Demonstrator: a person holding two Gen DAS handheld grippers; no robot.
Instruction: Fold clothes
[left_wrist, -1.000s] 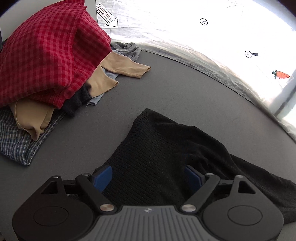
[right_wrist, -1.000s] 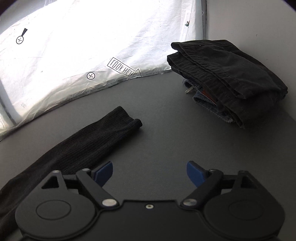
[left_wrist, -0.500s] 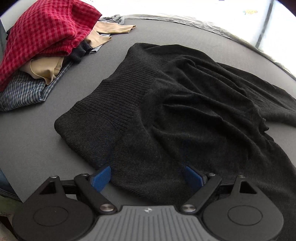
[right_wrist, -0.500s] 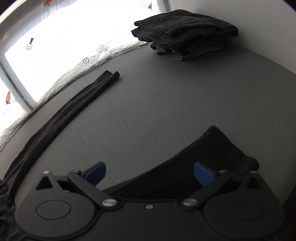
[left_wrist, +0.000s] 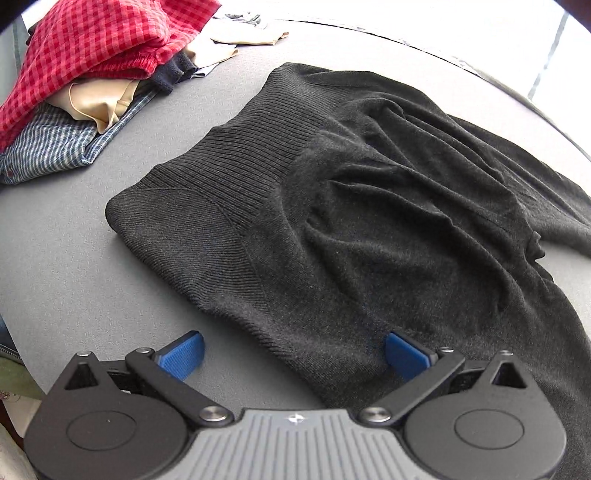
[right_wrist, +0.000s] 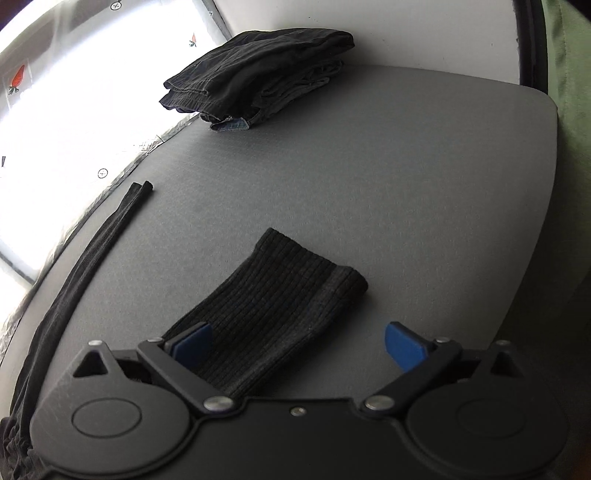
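A black sweater (left_wrist: 369, 206) sprawls rumpled across the grey table (left_wrist: 55, 266). The left gripper (left_wrist: 293, 354) is opening over its hem at 6 o'clock; the right gripper (right_wrist: 297, 345) is closing around a sleeve cuff (right_wrist: 295, 291) (not yet pinched). Uneven grabs risk bunching the fabric.

- Your left gripper (left_wrist: 293, 352) has a ribbed grey centre plate with a small diamond mark, set between two round black housings.
- Its black linkage arms pivot on silver screws and end in blue textured pads (left_wrist: 183, 354).
- Your right gripper (right_wrist: 297, 343) is black all over, with a smooth centre plate and one small silver screw.
- Its fingers carry the same blue pads (right_wrist: 402, 345) and triangular cut-outs.
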